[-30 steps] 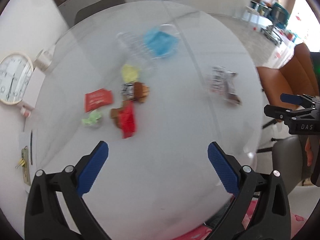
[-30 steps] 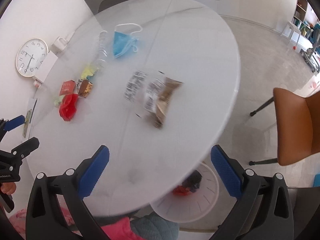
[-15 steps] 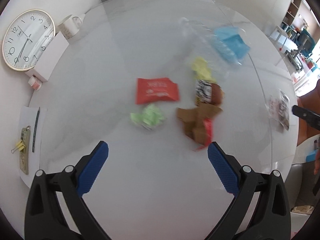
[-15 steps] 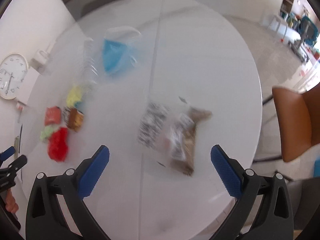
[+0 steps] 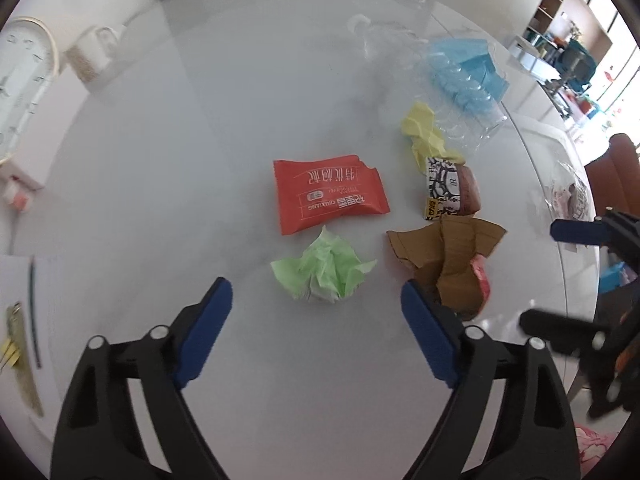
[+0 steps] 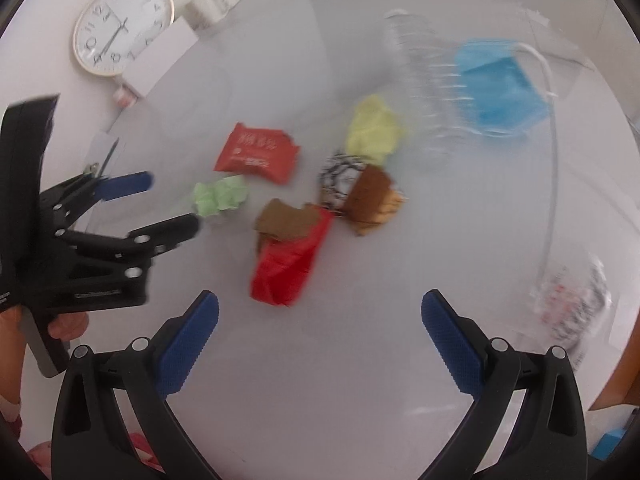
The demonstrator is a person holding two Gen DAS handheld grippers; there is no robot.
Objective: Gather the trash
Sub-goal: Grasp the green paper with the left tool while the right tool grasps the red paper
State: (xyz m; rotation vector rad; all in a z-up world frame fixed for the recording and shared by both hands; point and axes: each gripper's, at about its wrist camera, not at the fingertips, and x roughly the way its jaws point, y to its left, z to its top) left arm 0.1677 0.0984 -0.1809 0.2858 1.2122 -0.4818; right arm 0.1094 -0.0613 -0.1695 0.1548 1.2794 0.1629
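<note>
Closing left gripper [image 5: 316,300] straddles green paper wad [image 5: 324,270], untouched.

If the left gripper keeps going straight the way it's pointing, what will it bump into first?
Probably the green paper ball. It lies just ahead of the left gripper, whose jaws are closing with nothing between them yet. Depth is hard to judge; it might meet the table first.

Near table [image 5: 320,400]: lying bare under both grippers.
Middle: green wad [image 5: 323,270], cardboard scrap [image 5: 444,248], red wrapper [image 5: 330,194] crowding together.
</note>
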